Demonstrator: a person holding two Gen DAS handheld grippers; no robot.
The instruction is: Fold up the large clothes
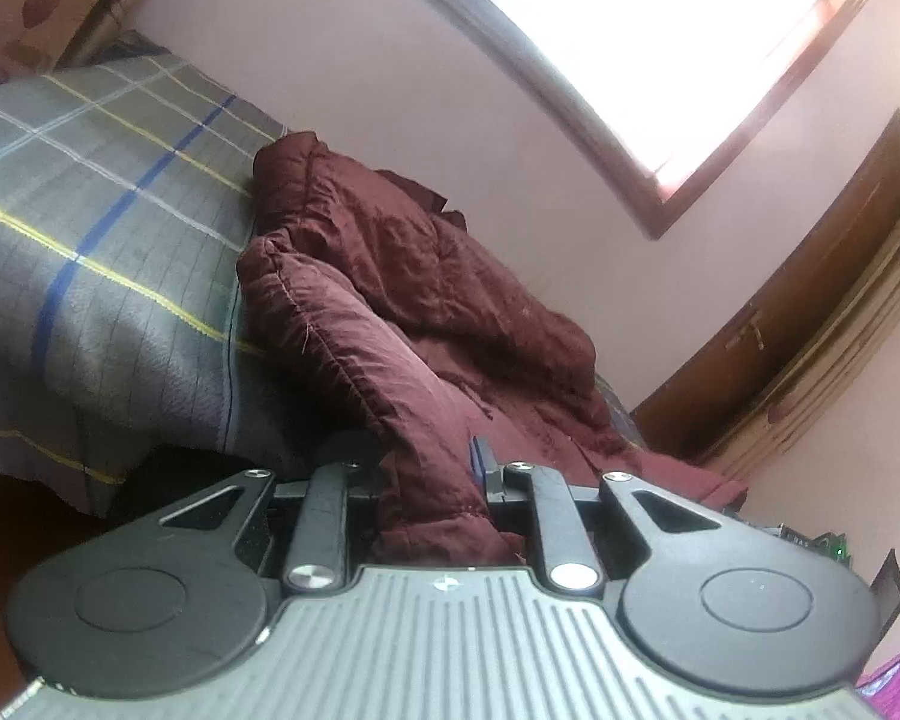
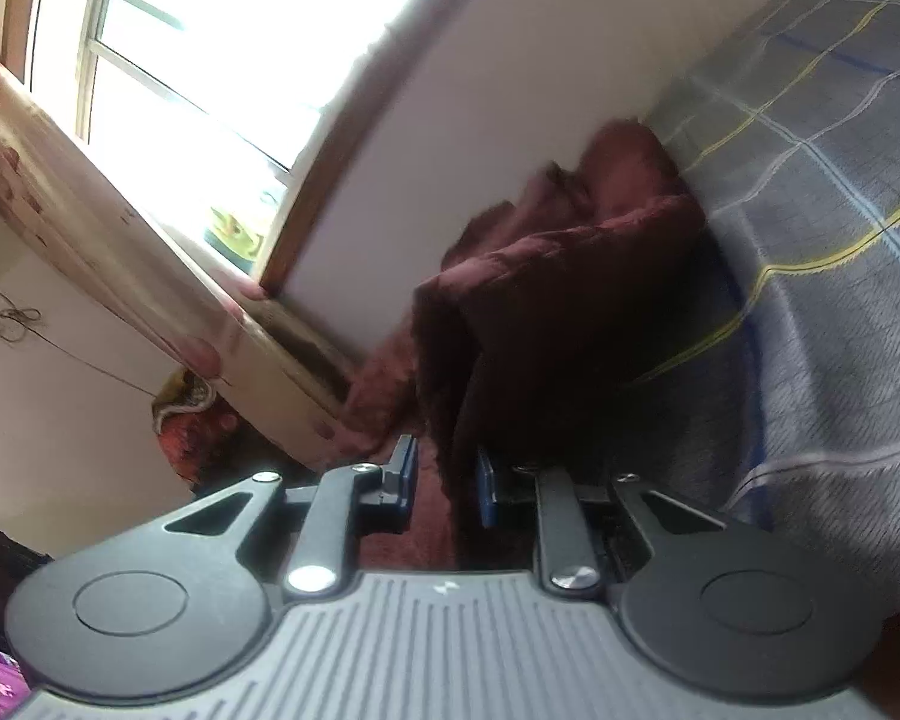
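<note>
A large maroon quilted garment lies bunched on the bed against the wall. In the left wrist view a thick fold of it runs down between my left gripper's fingers, which are closed on it; the left fingertip is hidden by the cloth. In the right wrist view the same garment hangs down between my right gripper's blue-padded fingers, which grip a dark fold of it. This view is blurred.
The bed carries a grey checked blanket with blue and yellow lines, also in the right wrist view. A pink wall with a bright window is behind. A wooden cabinet and a floral curtain stand nearby.
</note>
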